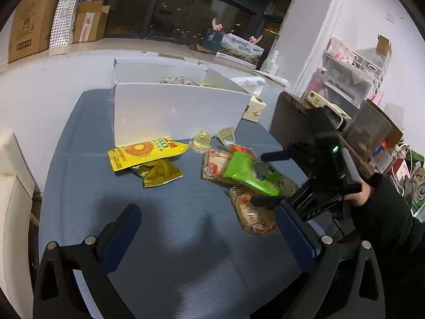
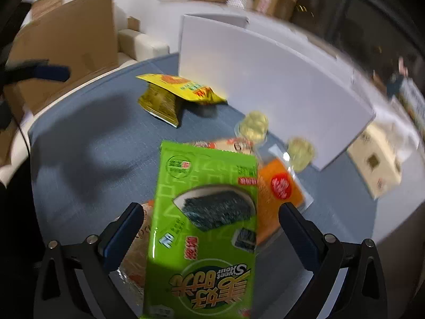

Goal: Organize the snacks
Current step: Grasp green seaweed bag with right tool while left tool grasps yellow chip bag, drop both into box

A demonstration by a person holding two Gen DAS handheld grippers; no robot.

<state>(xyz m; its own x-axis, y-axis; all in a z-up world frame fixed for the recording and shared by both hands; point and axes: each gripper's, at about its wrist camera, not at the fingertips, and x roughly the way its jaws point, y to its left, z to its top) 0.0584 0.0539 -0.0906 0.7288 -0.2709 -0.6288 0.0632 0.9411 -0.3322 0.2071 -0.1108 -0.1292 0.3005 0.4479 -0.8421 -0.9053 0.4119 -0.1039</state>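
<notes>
A green seaweed snack pack [image 2: 204, 226] lies between the wide-open fingers of my right gripper [image 2: 211, 212], on top of clear rice-cracker bags [image 1: 215, 164]; nothing grips it. It also shows in the left wrist view [image 1: 249, 175], with the right gripper [image 1: 265, 178] straddling it. My left gripper [image 1: 209, 220] is open and empty above bare blue tabletop. A yellow snack bag [image 1: 146, 152] rests on an olive packet [image 1: 159, 174] near the white box [image 1: 175, 111]. Two jelly cups [image 1: 202, 140] sit by the box; an orange pack [image 2: 279, 186] lies beside the green one.
The round blue table [image 1: 164, 239] holds the white box with some snacks inside. A small beige carton [image 1: 256, 109] stands right of the box. Cardboard boxes, shelves and clutter [image 1: 358, 85] surround the table. A cream sofa [image 1: 10, 186] is at the left.
</notes>
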